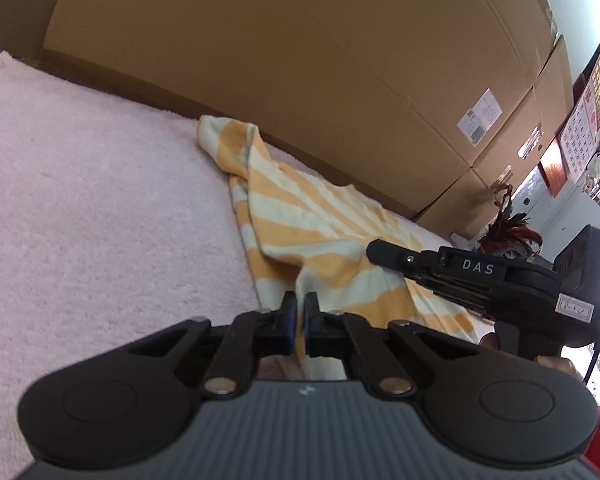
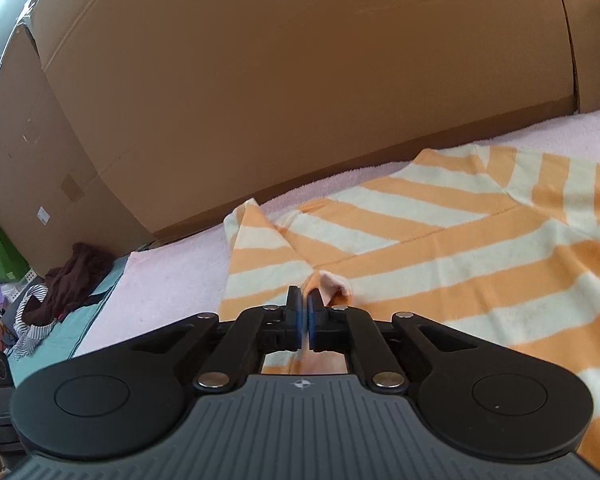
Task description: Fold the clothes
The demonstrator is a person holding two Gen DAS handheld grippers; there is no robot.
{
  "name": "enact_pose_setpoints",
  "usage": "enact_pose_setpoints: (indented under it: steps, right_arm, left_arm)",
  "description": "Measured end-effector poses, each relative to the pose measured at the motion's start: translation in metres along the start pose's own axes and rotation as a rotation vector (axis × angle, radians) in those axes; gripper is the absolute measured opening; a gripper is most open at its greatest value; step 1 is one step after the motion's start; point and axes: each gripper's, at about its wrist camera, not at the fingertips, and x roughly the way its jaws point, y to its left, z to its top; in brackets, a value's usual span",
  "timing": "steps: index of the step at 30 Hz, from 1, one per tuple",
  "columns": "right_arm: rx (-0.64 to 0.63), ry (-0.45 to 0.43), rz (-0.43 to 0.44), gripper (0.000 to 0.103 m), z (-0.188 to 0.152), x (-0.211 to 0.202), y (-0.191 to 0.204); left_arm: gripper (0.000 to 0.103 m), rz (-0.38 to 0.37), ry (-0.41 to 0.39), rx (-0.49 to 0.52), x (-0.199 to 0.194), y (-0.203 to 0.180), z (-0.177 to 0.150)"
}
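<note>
Both pairs of jaws are clamped on cloth. Those of the left gripper (image 1: 299, 312) pinch a raised fold at the near edge of the orange-and-cream striped shirt (image 1: 312, 232), and those of the right gripper (image 2: 305, 308) pinch a bunched bit of the same shirt's near hem. It lies spread on a pink towel (image 1: 100, 200) covering the counter, one sleeve reaching toward the large cardboard boxes (image 2: 280, 80) that stand behind it. In the left wrist view the right gripper reaches in over the shirt from the right. Off the towel's left end lies a heap of dark clothes (image 2: 72, 280).
</note>
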Motion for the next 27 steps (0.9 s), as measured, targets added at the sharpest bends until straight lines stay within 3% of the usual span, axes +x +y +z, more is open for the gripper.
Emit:
enact_pose_setpoints:
  steps: [2, 4, 5, 6, 9, 11, 12, 15, 17, 19, 21, 22, 23, 24, 27]
  right_arm:
    - [-0.005, 0.015, -0.026, 0.003, -0.007, 0.009, -0.004]
    - [0.048, -0.002, -0.031, 0.018, -0.009, 0.001, -0.012]
    - [0.076, -0.013, -0.027, 0.034, -0.012, -0.007, -0.015]
    - [0.105, -0.026, -0.019, 0.038, -0.016, -0.016, -0.019]
    - [0.121, -0.018, 0.105, 0.037, -0.035, -0.056, -0.022]
    - [0.109, 0.015, 0.203, 0.037, -0.051, -0.085, -0.023]
    - [0.101, 0.038, 0.240, 0.037, -0.060, -0.099, -0.022]
    - [0.070, 0.119, 0.297, 0.038, -0.084, -0.129, -0.017]
    - [0.049, 0.164, 0.338, 0.039, -0.096, -0.140, -0.010]
    - [0.024, 0.181, 0.363, 0.040, -0.106, -0.142, 0.001]
    - [-0.039, 0.154, 0.350, 0.039, -0.111, -0.141, 0.015]
    - [-0.073, 0.145, 0.335, 0.029, -0.113, -0.139, 0.020]
    - [-0.100, 0.140, 0.308, 0.018, -0.113, -0.137, 0.024]
    - [-0.114, 0.141, 0.289, 0.010, -0.111, -0.136, 0.026]
    - [-0.095, 0.120, 0.292, 0.007, -0.108, -0.144, 0.023]
  left_arm:
    - [0.000, -0.020, 0.001, -0.020, -0.001, 0.004, 0.000]
    - [0.000, -0.028, -0.004, -0.016, -0.006, 0.004, -0.002]
    - [0.000, -0.037, -0.007, -0.013, -0.009, 0.004, -0.003]
    - [0.002, -0.044, -0.011, -0.016, -0.014, 0.005, -0.005]
    - [0.006, -0.063, -0.014, -0.005, -0.037, 0.003, -0.018]
    - [0.024, -0.078, -0.005, 0.023, -0.056, -0.001, -0.033]
    - [0.027, -0.089, 0.011, 0.042, -0.065, -0.004, -0.042]
    - [0.029, -0.147, 0.060, 0.073, -0.091, -0.014, -0.071]
    - [0.046, -0.171, 0.069, 0.078, -0.104, -0.020, -0.086]
    - [0.048, -0.173, 0.063, 0.091, -0.110, -0.024, -0.094]
    - [0.037, -0.165, 0.055, 0.088, -0.109, -0.026, -0.096]
    - [0.026, -0.160, 0.056, 0.079, -0.108, -0.026, -0.096]
    - [0.006, -0.155, 0.060, 0.078, -0.107, -0.027, -0.096]
    - [0.002, -0.151, 0.068, 0.083, -0.106, -0.029, -0.096]
    - [0.002, -0.164, 0.069, 0.073, -0.109, -0.031, -0.098]
